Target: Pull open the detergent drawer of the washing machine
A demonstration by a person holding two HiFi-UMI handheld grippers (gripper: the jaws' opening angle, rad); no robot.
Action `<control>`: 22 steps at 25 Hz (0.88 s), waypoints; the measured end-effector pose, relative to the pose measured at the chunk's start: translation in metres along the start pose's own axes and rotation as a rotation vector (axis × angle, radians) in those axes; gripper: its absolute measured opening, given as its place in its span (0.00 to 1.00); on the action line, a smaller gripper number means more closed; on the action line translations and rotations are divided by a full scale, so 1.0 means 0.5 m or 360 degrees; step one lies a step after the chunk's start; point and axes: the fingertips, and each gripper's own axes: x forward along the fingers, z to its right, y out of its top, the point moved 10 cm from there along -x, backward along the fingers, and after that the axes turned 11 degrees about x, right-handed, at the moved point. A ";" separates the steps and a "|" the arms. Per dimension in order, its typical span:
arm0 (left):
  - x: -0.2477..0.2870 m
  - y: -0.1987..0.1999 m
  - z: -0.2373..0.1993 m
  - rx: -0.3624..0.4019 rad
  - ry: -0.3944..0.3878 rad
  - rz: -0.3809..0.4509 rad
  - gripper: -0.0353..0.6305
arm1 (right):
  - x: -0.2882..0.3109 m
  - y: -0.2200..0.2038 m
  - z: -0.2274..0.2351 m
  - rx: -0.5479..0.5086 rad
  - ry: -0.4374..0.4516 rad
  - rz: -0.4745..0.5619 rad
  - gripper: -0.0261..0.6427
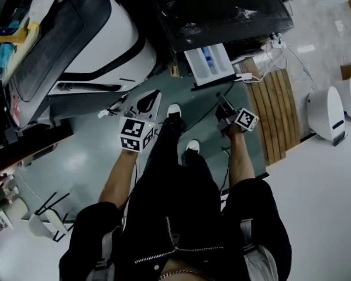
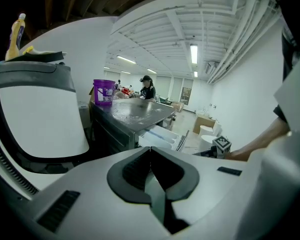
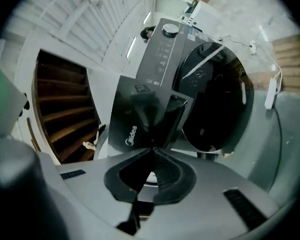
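White plastic with a blue compartment inside: the detergent drawer (image 1: pixel 209 63), pulled well out of the front of the dark-topped washing machine (image 1: pixel 222 7) and lying open to the head view. Just below it the right gripper (image 1: pixel 222 100), dark, near the drawer's front edge but apart from it, carried on a bare forearm (image 1: pixel 238 157) stretched forward from a black sleeve. Pointed at the machine, which sits tilted in the right gripper view. Jaws pressed together there, nothing between them. Farther left the left gripper (image 1: pixel 154 96), white, on the other forearm likewise extended, aimed at the gap between the machine and a big white appliance (image 1: pixel 76 34). Jaws closed tip to tip, empty. Below both hands the grey floor (image 1: pixel 93 163), with white shoes (image 1: pixel 174 109) between the two grippers.
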 end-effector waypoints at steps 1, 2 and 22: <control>-0.005 0.002 0.008 0.0002 -0.0001 0.0012 0.09 | -0.011 -0.006 -0.007 -0.0053 -0.0097 -0.0027 0.05; -0.010 0.003 0.017 0.0003 -0.0001 0.0023 0.09 | -0.021 -0.013 -0.015 -0.0112 -0.0165 -0.0042 0.05; -0.139 0.050 0.198 0.0090 0.0050 0.0256 0.09 | -0.197 -0.117 -0.301 -0.1426 -0.0633 0.0057 0.05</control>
